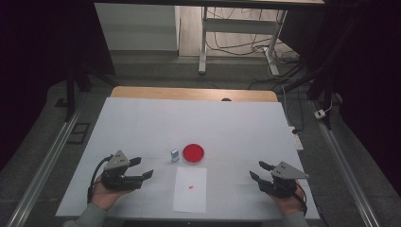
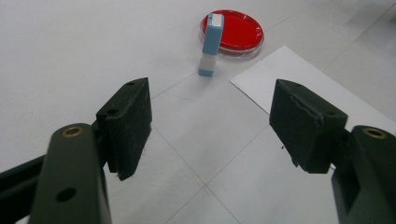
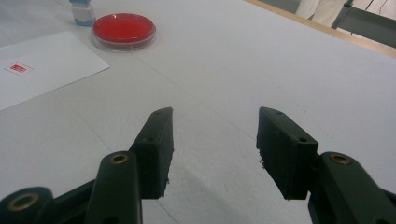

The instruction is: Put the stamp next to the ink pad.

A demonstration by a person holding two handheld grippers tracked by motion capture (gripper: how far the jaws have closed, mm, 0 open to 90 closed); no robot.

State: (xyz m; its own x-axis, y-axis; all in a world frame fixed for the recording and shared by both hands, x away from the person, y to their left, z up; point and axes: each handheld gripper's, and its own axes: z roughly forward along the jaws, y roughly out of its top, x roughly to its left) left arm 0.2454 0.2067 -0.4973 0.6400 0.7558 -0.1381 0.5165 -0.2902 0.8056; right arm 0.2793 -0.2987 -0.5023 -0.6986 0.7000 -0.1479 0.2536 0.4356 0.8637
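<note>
High view: we hold both tongs open and empty near the front edge of the worktop (image 1: 142, 123).

Nearest us, our left tongs (image 1: 144, 168) rest at the left and our right tongs (image 1: 257, 170) at the right, well apart, each with bare surface between its jaws, as the left gripper view and right gripper view also show. Between them lies a white sheet of paper (image 1: 190, 189) with a small red mark (image 1: 191, 187) on it. Just beyond the sheet's far left corner we see a small blue-and-white stamp (image 1: 175, 155) standing upright, ahead of the left tongs, untouched. Just beside it, to its right, sits a round red dish (image 1: 193, 153). Farther off, the worktop's wooden back edge (image 1: 194, 93) borders the floor.
</note>
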